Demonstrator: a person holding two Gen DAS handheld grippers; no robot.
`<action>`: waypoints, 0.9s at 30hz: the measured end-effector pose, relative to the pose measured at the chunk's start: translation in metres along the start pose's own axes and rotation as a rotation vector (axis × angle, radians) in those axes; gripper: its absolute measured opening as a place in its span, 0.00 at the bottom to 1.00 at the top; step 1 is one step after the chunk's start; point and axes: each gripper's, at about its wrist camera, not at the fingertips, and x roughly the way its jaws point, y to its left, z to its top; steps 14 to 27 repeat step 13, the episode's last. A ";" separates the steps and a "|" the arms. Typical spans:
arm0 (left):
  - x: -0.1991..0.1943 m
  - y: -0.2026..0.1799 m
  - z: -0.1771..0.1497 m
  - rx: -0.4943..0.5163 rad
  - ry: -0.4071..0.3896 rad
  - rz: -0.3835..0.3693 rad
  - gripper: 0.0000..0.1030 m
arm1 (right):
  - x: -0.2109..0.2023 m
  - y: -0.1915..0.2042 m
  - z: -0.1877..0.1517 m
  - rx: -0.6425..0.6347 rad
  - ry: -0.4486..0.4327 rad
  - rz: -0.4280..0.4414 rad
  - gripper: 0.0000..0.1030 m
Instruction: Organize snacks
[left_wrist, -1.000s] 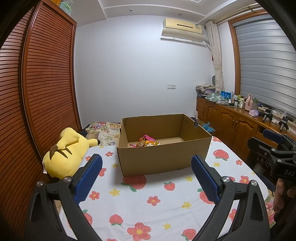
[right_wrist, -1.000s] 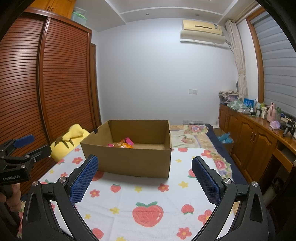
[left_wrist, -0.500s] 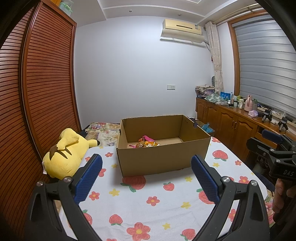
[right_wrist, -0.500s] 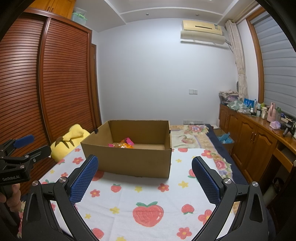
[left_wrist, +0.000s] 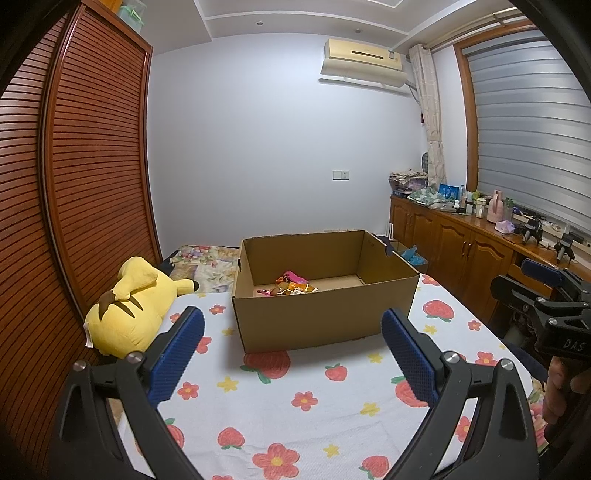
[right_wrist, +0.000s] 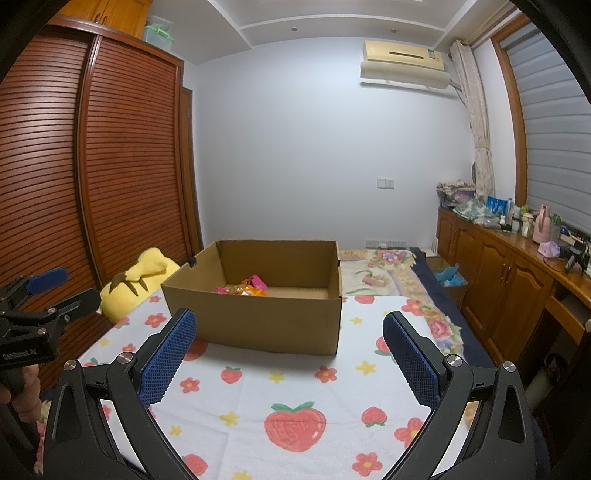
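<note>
Both grippers hang side by side above the bed, and the landmark here is the open brown cardboard box sitting on the white cloth printed with strawberries and flowers. The left gripper has its blue-padded fingers spread wide with nothing between them, short of the box's near wall. The right gripper is the same story: jaws wide apart, empty, hovering on the near side of the box, its blue pads framing the box's front face. Each gripper peeks into the other's view, a hand wrapped around the left handle at the frame edge.

Inside the box, toward its far left corner, lies a small heap of bright pink and orange snack packets, resting on the cardboard floor; the rest of the box floor is bare. Individual packets are too small to tell apart.

Left of the box, a yellow plush toy with brown stripes lies by the dark slatted wooden wardrobe. Right of the box runs a wooden cabinet cluttered with bottles. Behind the box, a floral quilt covers the bed's far end.
</note>
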 end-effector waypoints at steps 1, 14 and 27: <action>0.000 -0.001 0.000 -0.001 0.000 0.000 0.95 | 0.000 0.000 0.000 0.000 0.000 0.000 1.00; -0.003 0.001 0.002 -0.001 -0.005 -0.003 0.95 | 0.000 0.001 0.000 0.001 0.000 0.001 1.00; -0.003 0.001 0.002 -0.001 -0.005 -0.003 0.95 | 0.000 0.001 0.000 0.001 0.000 0.001 1.00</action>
